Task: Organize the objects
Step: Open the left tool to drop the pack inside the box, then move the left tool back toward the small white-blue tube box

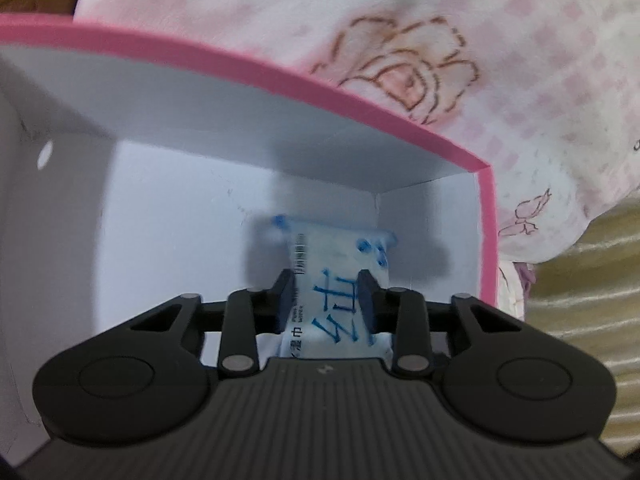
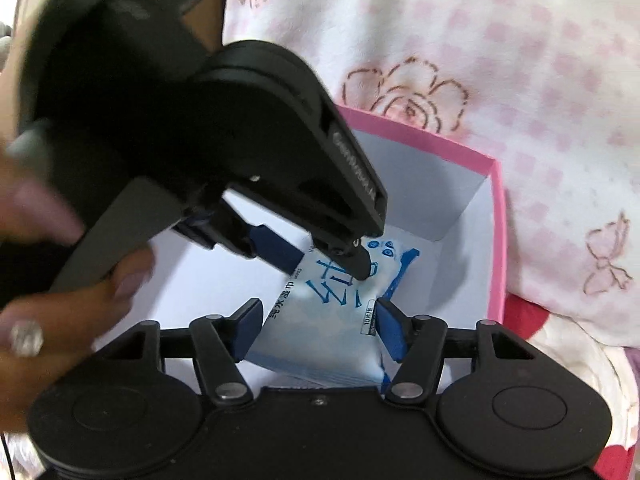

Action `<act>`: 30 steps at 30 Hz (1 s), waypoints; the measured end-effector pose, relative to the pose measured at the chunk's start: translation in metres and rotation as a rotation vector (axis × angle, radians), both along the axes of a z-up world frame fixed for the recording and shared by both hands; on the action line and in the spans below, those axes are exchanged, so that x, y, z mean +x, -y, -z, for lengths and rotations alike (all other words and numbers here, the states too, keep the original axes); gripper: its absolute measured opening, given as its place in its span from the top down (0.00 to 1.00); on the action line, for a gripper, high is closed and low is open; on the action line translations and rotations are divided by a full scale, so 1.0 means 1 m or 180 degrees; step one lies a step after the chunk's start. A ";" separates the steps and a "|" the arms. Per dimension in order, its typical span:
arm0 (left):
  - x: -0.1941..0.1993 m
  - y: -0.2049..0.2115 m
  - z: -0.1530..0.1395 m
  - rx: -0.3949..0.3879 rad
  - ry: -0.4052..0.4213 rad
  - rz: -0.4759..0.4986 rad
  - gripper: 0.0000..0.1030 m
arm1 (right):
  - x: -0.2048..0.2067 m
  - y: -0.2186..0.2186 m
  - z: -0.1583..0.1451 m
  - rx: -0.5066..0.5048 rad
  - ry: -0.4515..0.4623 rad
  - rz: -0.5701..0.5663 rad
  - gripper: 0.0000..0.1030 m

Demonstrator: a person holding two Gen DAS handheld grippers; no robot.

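A white and blue wet wipes packet (image 1: 340, 252) hangs low inside a white box with a pink rim (image 1: 240, 64). My left gripper (image 1: 326, 280) is shut on the packet's middle, its pads pinching the packet from both sides. In the right wrist view the left gripper (image 2: 324, 262) reaches in from the upper left, held by a person's hand (image 2: 60, 320). My right gripper (image 2: 318, 312) grips the same packet (image 2: 320, 340) lower down, a blue pad pressed on each side edge. The box (image 2: 496, 240) stands under both grippers.
The box rests on a soft white blanket with pink checks and rose prints (image 1: 480, 40). Beige ribbed fabric (image 1: 580, 280) lies to the right of the box. A red patch (image 2: 528, 316) shows beside the box's near right corner.
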State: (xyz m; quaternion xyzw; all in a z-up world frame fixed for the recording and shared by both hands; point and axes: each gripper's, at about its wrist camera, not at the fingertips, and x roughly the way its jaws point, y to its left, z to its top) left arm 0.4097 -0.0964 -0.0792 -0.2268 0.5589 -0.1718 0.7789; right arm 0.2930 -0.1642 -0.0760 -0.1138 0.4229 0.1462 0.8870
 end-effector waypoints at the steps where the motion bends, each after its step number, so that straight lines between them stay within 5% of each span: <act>1: 0.001 0.002 -0.001 0.0030 0.0030 0.0007 0.71 | -0.006 0.001 -0.001 -0.0057 0.0086 -0.0009 0.38; 4: 0.000 0.003 0.001 0.0026 -0.0016 -0.0009 0.71 | -0.014 0.003 -0.001 -0.0153 0.0146 -0.0052 0.60; 11: -0.033 -0.014 -0.028 0.0298 0.0143 0.0273 0.71 | -0.016 0.029 -0.031 0.0410 0.0095 0.0083 0.62; 15: -0.087 -0.034 -0.059 0.0470 0.0292 0.0457 0.71 | -0.050 0.036 -0.058 0.0670 0.0217 0.0019 0.59; 21: -0.124 -0.050 -0.110 0.0642 0.0484 0.0471 0.66 | -0.124 0.021 -0.083 0.0561 0.0293 -0.0179 0.43; 26: -0.160 -0.070 -0.140 0.0791 0.0561 0.0593 0.60 | -0.134 0.013 -0.099 0.0523 0.0300 -0.0124 0.27; 30: -0.186 -0.077 -0.157 0.0651 0.0552 0.0720 0.60 | -0.143 0.013 -0.109 0.0548 0.0243 -0.0133 0.20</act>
